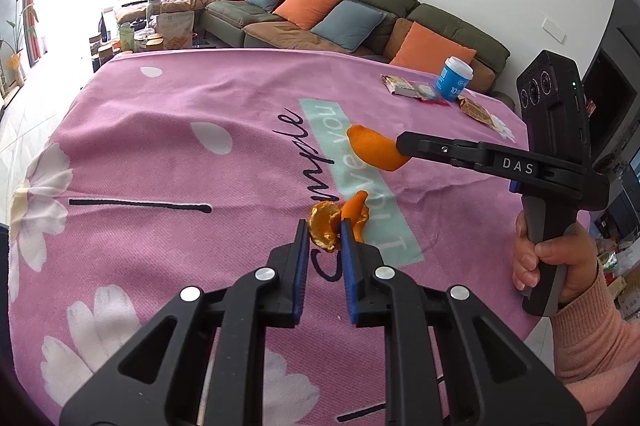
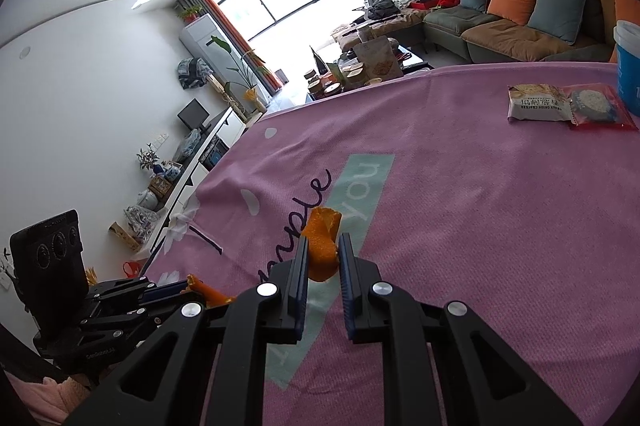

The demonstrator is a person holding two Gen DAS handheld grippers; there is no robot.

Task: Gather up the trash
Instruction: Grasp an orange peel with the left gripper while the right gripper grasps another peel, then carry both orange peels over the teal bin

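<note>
Both tools grip orange peel: the left tool [image 1: 324,230] a curled cluster [image 1: 336,222], the right tool [image 2: 323,254] one strip [image 2: 322,246]. Keep squeezing firmly and lift slowly off the tabletop [image 1: 160,154].

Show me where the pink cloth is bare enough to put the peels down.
Bare: the wide stretch of pink cloth left of the printed words, toward the white flowers. Crowded: the far right corner, where snack packets lie beside the blue cup. The left gripper and the right gripper each pinch orange peel over the middle.
</note>
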